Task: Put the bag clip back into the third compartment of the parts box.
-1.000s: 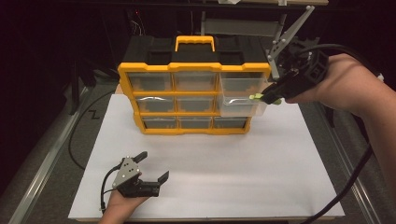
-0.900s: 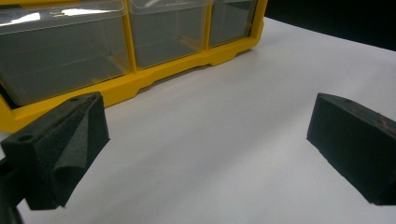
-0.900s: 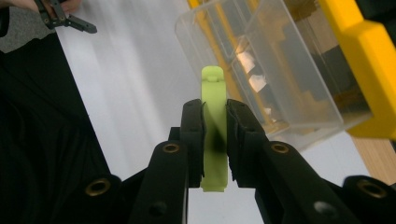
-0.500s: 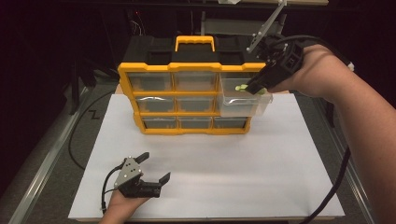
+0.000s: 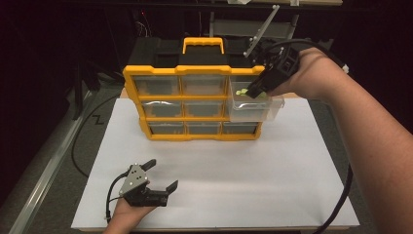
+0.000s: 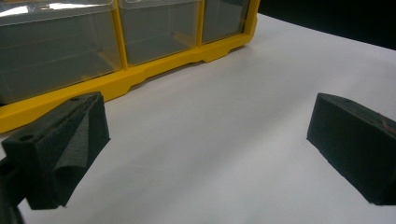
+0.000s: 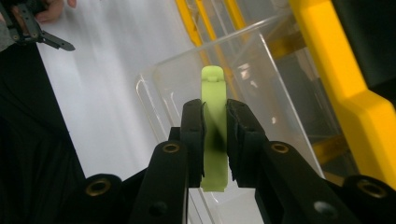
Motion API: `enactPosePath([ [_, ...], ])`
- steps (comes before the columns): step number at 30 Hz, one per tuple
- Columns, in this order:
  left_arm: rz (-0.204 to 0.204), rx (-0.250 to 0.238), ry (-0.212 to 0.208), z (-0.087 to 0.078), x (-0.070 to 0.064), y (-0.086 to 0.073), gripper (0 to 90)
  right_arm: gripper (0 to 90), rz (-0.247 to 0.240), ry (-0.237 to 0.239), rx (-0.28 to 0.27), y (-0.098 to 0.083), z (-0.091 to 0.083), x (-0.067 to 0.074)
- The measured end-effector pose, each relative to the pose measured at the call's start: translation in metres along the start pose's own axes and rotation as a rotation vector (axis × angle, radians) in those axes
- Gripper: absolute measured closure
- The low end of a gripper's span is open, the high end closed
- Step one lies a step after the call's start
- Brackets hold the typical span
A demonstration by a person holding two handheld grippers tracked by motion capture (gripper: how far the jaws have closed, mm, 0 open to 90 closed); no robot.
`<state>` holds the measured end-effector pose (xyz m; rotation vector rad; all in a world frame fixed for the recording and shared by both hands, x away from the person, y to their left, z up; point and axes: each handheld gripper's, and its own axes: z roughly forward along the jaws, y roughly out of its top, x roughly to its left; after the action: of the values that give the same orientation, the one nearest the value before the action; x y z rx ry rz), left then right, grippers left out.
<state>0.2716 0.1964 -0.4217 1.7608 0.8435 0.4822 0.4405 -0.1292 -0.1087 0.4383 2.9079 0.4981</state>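
Observation:
A yellow and black organiser (image 5: 195, 97) with clear drawers stands at the back of the white sheet. Its middle right drawer (image 5: 253, 108) is pulled out. My right gripper (image 5: 248, 92) hangs over that open drawer, shut on a flat light-green piece (image 7: 214, 126); the piece's upper end (image 5: 239, 92) points down into the clear drawer (image 7: 243, 84). My left gripper (image 5: 158, 175) rests in a hand near the front left of the sheet, jaws wide open with nothing between them. In the left gripper view its fingers (image 6: 60, 144) frame bare sheet and the organiser's bottom row (image 6: 116, 42).
The white sheet (image 5: 234, 170) covers most of the table. A dark cable (image 5: 83, 131) runs along the left side, and the right gripper's cable (image 5: 341, 200) trails down the right. Dark surroundings lie behind the organiser.
My right gripper has moved left and forward with the green piece, from beside the drawer's right end to above its open top. The left gripper has stayed still.

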Motion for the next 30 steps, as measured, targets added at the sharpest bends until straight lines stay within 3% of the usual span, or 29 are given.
enactPosePath([
  [17,-0.001,0.001,-0.009,0.001,0.000,0.000,0.5,78.4,0.004,0.020,0.000,0.008,0.010,-0.001],
  [18,0.000,0.001,-0.009,0.001,0.000,0.000,0.5,77.4,0.008,0.014,-0.001,0.007,0.010,-0.002],
  [20,-0.001,0.002,-0.009,0.001,0.001,0.000,0.5,59.7,0.032,0.006,-0.001,0.005,0.010,-0.006],
  [21,-0.001,0.002,-0.009,0.001,0.001,0.000,0.5,57.2,0.036,0.001,-0.001,0.005,0.010,-0.007],
  [30,0.001,0.004,-0.011,0.001,0.001,0.000,0.5,55.3,0.061,-0.014,-0.012,-0.004,-0.003,-0.006],
])
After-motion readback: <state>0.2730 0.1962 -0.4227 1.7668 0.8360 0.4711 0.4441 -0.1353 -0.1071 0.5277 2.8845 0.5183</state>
